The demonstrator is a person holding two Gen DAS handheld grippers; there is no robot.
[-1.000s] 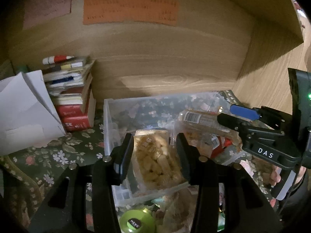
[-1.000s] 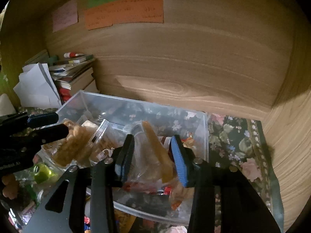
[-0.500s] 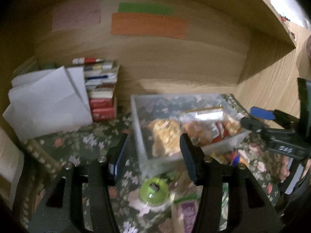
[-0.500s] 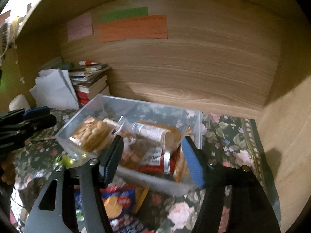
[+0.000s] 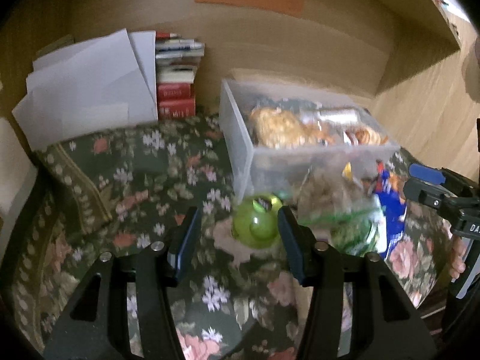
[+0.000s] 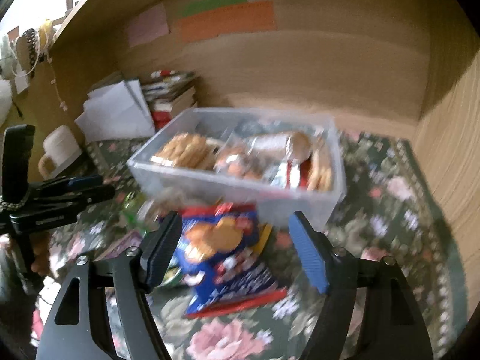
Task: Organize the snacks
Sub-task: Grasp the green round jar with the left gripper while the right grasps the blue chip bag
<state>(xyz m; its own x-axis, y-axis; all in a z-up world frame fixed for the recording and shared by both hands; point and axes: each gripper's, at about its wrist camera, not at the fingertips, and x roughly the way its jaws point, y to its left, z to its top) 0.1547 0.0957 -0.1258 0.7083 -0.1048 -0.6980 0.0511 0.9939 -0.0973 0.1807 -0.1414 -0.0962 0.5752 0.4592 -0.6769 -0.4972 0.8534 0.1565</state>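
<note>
The left gripper (image 5: 237, 240) is held with its jaws apart and empty above a floral tablecloth (image 5: 126, 186); a green round-lidded container (image 5: 258, 225) is seen between the fingertips, lying on the cloth below. The right gripper (image 6: 234, 249) is likewise spread wide and grips nothing, and a blue cookie packet (image 6: 222, 249) is framed between its fingers, flat on the cloth. Just beside the green container, a clear bag with a green label (image 5: 345, 213) is seen, blurred. Just beyond these loose items a clear plastic bin (image 6: 240, 186) is set on the cloth, and packets of cookies and crackers (image 6: 186, 150) are held inside it. To the left of the bin, white folded papers (image 5: 87, 90) are leaned in front of a stack of books (image 5: 177, 90). A cream mug (image 6: 60, 150) is placed near the papers. The surface is enclosed by wooden panels, and orange, green and pink paper notes (image 6: 228, 19) are stuck on the back panel (image 6: 330, 69).
</note>
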